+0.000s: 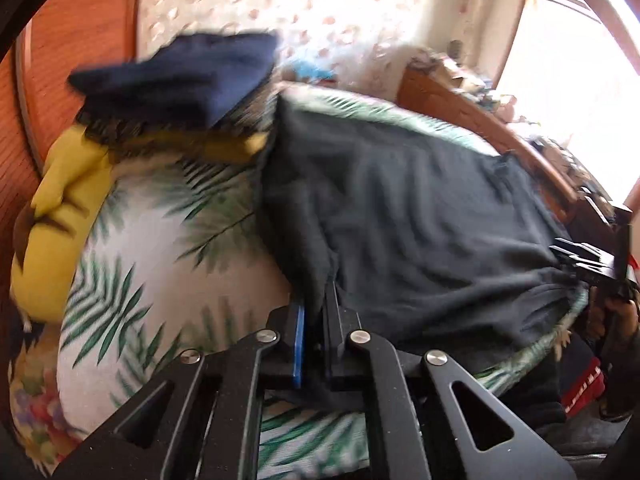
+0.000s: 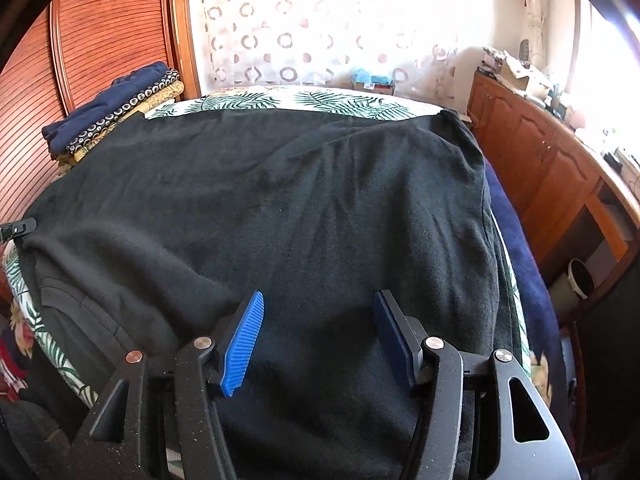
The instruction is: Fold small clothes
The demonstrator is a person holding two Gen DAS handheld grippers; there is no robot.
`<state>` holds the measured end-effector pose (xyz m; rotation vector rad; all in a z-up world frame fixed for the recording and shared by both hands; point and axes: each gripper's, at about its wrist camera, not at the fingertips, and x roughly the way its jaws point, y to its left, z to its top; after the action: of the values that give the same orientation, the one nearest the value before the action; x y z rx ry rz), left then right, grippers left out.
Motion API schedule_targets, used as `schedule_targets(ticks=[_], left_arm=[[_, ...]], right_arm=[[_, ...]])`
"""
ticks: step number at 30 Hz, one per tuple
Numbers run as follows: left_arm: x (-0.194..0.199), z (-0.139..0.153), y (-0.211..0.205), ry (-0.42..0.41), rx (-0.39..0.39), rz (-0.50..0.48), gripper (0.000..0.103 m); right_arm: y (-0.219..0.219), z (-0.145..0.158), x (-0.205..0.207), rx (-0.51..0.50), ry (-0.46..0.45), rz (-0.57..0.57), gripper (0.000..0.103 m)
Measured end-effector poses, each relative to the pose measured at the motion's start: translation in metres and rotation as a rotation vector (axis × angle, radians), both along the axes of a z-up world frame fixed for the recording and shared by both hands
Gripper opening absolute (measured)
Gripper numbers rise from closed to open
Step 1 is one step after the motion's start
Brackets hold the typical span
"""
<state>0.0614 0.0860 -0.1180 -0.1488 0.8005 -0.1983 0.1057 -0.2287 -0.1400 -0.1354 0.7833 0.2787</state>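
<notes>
A black garment [image 2: 304, 208] lies spread over the palm-leaf bedspread [image 2: 344, 102]; it also shows in the left wrist view [image 1: 420, 232]. My left gripper [image 1: 316, 312] is shut on the black garment's left edge, fabric pinched between the blue pads. My right gripper [image 2: 318, 320] is open, its blue pads [image 2: 244, 344] just above the garment's near part, holding nothing. The right gripper also shows at the right edge of the left wrist view [image 1: 588, 264]. The left gripper's tip peeks in at the left edge of the right wrist view [image 2: 16, 228].
A stack of folded clothes, navy on top [image 2: 116, 112], sits at the bed's far left by the wooden shutter door [image 2: 92, 32]; it also shows in the left wrist view [image 1: 180, 76]. A yellow plush [image 1: 64, 216] lies left. A wooden cabinet [image 2: 536, 160] runs along the right.
</notes>
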Motion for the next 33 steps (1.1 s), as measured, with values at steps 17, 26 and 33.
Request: schedule_targets(ticks=[17,26,33], left_arm=[[0.051,0.122,-0.139,-0.257,-0.076,-0.336,0.006],[0.065,0.150,-0.203,-0.270,-0.085,-0.489,0.006],[0.066,0.157,-0.242,-0.245,-0.067,-0.545,0.006]], right_arm=[[-0.077,0.026,-0.027,0.069,-0.071,-0.140,0.059],[-0.093,0.035,-0.036,0.091,-0.112,-0.158,0.059],[-0.097,0.037,-0.039,0.109,-0.122,-0.166,0.059]])
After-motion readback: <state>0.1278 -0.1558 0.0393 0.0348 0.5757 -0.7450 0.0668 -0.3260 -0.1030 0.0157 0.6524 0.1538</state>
